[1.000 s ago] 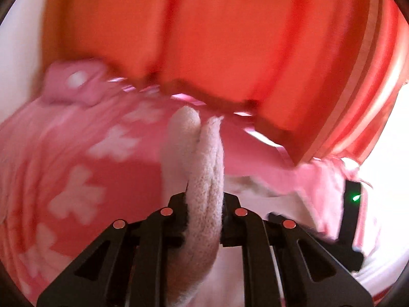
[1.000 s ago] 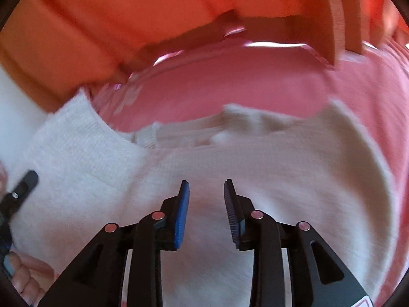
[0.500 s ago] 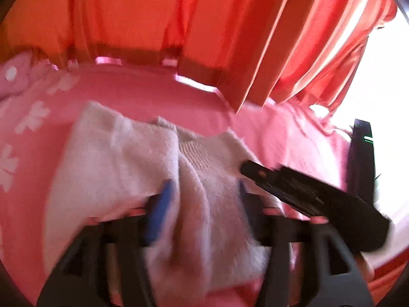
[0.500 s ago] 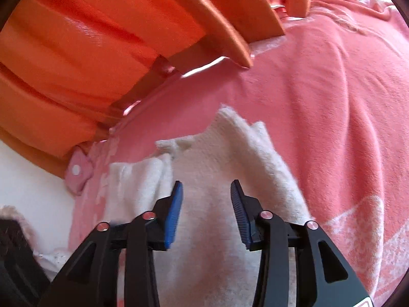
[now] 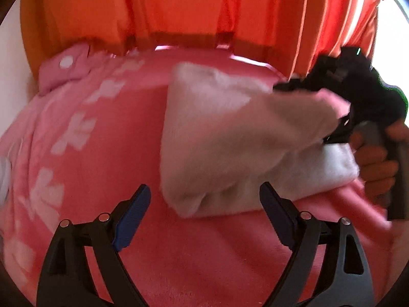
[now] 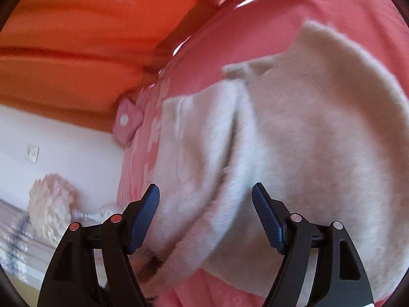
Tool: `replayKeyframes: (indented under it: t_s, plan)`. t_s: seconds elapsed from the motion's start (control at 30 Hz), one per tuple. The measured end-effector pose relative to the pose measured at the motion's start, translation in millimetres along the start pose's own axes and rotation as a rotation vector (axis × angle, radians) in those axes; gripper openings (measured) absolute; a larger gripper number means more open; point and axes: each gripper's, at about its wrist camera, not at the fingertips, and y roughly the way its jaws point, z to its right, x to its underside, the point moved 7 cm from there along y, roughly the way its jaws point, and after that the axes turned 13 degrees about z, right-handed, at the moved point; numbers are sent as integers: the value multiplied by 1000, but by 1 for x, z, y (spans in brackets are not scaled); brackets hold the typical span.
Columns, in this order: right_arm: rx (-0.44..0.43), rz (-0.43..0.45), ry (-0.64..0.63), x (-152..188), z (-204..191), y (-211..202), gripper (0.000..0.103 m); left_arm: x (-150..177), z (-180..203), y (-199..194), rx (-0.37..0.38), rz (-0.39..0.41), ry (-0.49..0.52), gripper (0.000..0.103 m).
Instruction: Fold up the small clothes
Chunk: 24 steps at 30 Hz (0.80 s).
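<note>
On the pink blanket (image 5: pixel 204 255) lies a white garment (image 6: pixel 294 153); both grippers' jaws have just spread, empty.

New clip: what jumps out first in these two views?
A fluffy white garment lies folded mid-frame on a pink blanket, with orange curtains behind. Both tongs stand open, gripping nothing: the left tongs at its near edge, the right tongs over it.

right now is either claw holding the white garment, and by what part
No. Both the left claw and right claw have just been opening; neither grips the white garment.
</note>
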Motion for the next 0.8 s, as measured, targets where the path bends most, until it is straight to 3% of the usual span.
replayKeyframes:
  t_s: [0.07,0.1,0.13,0.17,0.27,0.3,0.37,0.43,0.5,0.6,0.67,0.7,0.77,0.8]
  plan:
    - [7,-14,-35,5,-9,8,74,4,-4,10,-49,7,15,82]
    - [16,4,-63,6,-14,9,70,5,-6,14,-66,9,25,64]
    - [18,49,-101,4,-19,8,36,5,-7,19,-65,-7,26,40]
    - [17,85,-135,0,-26,4,14,8,-10,26,-62,-53,-1,37]
    - [-145,237,-163,-18,-53,-37,12,-3,-13,16,-9,-26,-88,27]
    - [-179,268,-164,-21,-56,-51,12,-9,-9,11,14,-11,-83,27]
    - [-101,300,-177,-23,-39,-68,12,-13,2,8,38,-7,-48,26]
    - [121,230,-104,-16,15,-56,12,-10,14,13,53,-29,-21,26]
    - [262,120,-43,-4,52,-37,12,0,26,21,68,-58,-1,29]
    - [246,164,-94,-9,43,-44,18,2,37,15,30,-31,36,39]
    - [254,208,-84,-8,42,-55,33,-2,37,5,60,-38,-9,47]
    - [224,235,-54,-8,42,-63,38,-4,35,0,89,-46,-43,50]
    - [126,262,13,-6,40,-74,65,-8,28,-13,144,-48,-126,54]
    - [71,263,39,-6,40,-77,69,-11,22,-19,153,-40,-163,58]
